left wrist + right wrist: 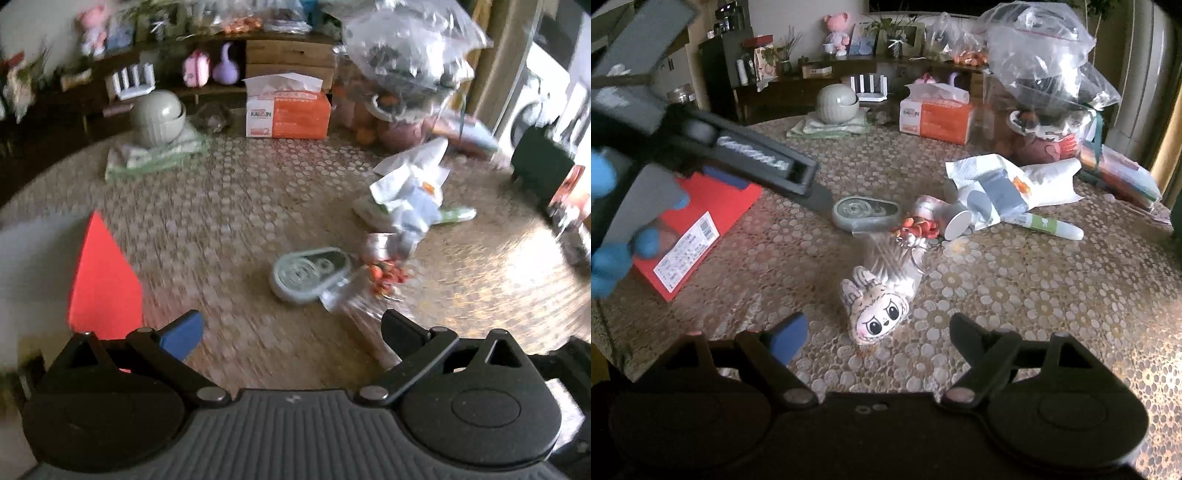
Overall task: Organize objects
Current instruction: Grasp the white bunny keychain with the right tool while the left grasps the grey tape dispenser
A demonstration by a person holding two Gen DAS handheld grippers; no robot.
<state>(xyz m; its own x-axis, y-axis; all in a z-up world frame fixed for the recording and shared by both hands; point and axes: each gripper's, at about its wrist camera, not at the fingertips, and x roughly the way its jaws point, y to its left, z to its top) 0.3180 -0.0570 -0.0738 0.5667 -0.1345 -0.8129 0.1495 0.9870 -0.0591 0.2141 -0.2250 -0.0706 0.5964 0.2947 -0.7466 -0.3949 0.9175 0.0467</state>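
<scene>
My left gripper (291,332) is open and empty, hanging over the patterned tablecloth (221,221). A grey oval device (312,275) lies just ahead of it, beside a clear bag of red-orange trinkets (384,275). A red box (103,280) lies to its left. My right gripper (879,338) is also open with nothing between its fingers. Directly in front of it lies a white plush face charm in a clear wrapper (879,306). The grey oval device (866,212) and the red box (698,229) lie farther back. A blue-gloved hand (605,266) holds the left tool's housing (757,158) above the red box.
A crumpled white bag (1008,184), a white cylinder (956,223) and a green-white tube (1049,225) lie at mid right. Behind them stand an orange tissue box (936,114), a grey domed bin (838,99) on folded cloths, and a large clear plastic bag (1041,48). Cluttered shelves line the back.
</scene>
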